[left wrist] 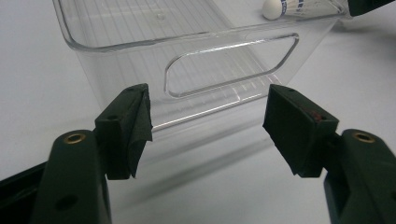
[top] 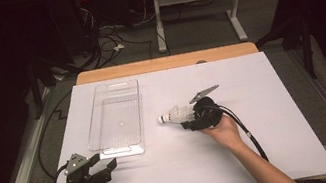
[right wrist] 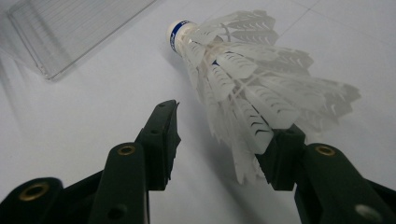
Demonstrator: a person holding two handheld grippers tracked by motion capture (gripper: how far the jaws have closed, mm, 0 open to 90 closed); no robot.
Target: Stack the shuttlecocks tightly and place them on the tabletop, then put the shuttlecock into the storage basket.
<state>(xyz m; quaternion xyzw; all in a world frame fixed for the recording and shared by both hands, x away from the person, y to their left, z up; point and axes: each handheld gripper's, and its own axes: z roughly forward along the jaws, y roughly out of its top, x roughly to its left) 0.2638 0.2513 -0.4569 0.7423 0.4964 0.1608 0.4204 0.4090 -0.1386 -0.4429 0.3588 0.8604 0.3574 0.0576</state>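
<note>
High view: my right claw [top: 190,117] is at mid-table, aimed left, with the shuttlecock [top: 175,115] at its jaws. Cork end points left toward the clear bin [top: 115,115], feather skirt toward the claw. The shuttlecock sits just right of the bin, outside it. My left claw [top: 105,163] is low at the near-left of the white table [top: 267,119], jaws spread, just short of the bin's near end wall.

Left gripper view: left claw [left wrist: 208,119] is wide open, nothing between the pads. Directly ahead is the bin's [left wrist: 140,46] end wall with its handle slot, close but not touching. The shuttlecock's [left wrist: 280,8] white cork shows past the bin's far right corner.

Right gripper view: right claw [right wrist: 224,140] is spread, not clamped. The shuttlecock [right wrist: 243,70] lies with its feathers against the right-hand jaw pad; the left-hand jaw stands clear of it with a gap. Cork with blue band points away from me. A corner of the bin [right wrist: 70,28] is top left, apart from the shuttlecock.
</note>
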